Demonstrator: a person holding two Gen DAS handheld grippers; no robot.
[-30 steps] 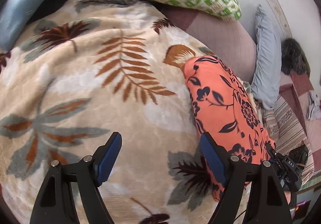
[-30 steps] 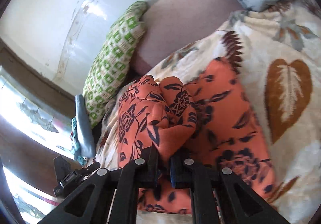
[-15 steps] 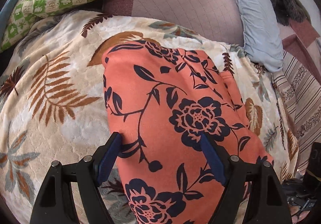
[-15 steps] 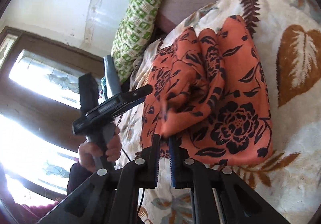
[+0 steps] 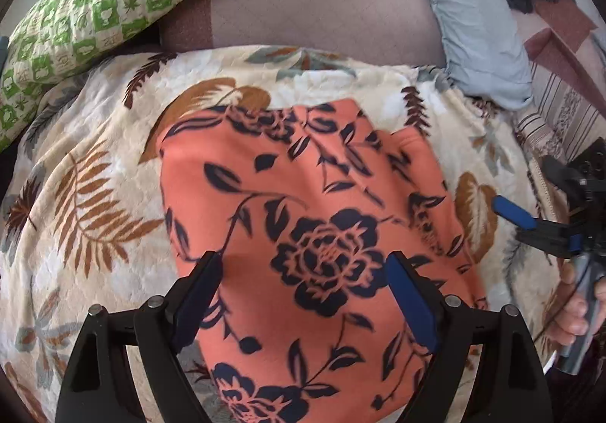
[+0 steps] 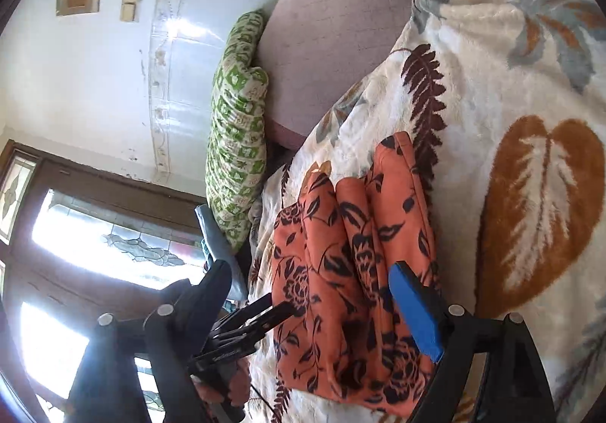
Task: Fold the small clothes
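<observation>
- The orange floral garment (image 5: 314, 233) lies on the leaf-print blanket (image 5: 94, 195) at the middle of the left wrist view, doubled over into a compact, roughly rectangular shape, so at least one fold looks done.
- The right gripper (image 6: 308, 305) has just been opening; its jaws now stand wide apart, with the near end of the garment lying under the gap and no pad pressing on it.
- The left gripper (image 5: 303, 290) hovers over the garment, its jaws spread too and holding nothing; they have also just opened a little further.
- What seems left: the upper layer is still ridged rather than flat, and judging by its shape the piece could take another fold or a smoothing pass.
- The left wrist view alone shows the garment's whole outline, the grey pillow (image 5: 473, 25) at 1 o'clock and the right gripper at 3 o'clock with the person's hand (image 5: 575, 309) around its handle.
- The right wrist view alone shows the lengthwise ridges in the top layer, the window (image 6: 94, 252) at 8 o'clock and the wall (image 6: 94, 82); the green checked pillow (image 6: 236, 142) appears in both views.
</observation>
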